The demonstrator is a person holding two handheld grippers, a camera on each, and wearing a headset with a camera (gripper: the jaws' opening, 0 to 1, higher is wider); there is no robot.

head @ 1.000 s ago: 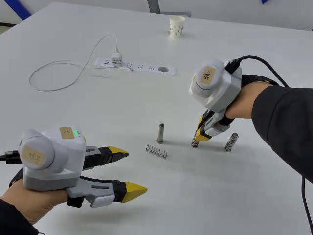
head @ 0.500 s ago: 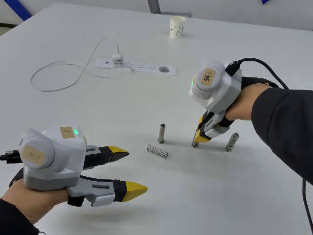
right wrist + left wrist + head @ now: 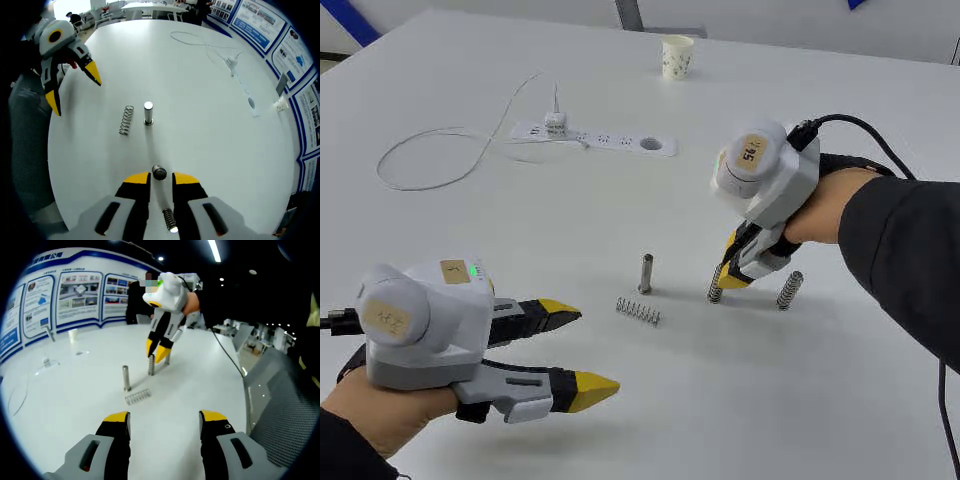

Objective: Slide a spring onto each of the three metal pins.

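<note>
Right gripper [image 3: 724,281] holding fingers slightly apart at a spring-clad pin [image 3: 716,290], left gripper [image 3: 598,348] hovering with fingers wide apart, loose spring [image 3: 638,310] lying beside bare pin [image 3: 646,272].

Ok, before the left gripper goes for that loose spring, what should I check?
1. Loose spring lying free beside the bare pin, not touching: ok.
2. Bare pin upright: ok.
3. Left gripper open, empty: ok.
4. Right gripper clear of the work: not ok, its tips are at the middle pin's spring.
5. That spring fully seated: cannot tell.
6. Far pin's spring on: ok.
</note>
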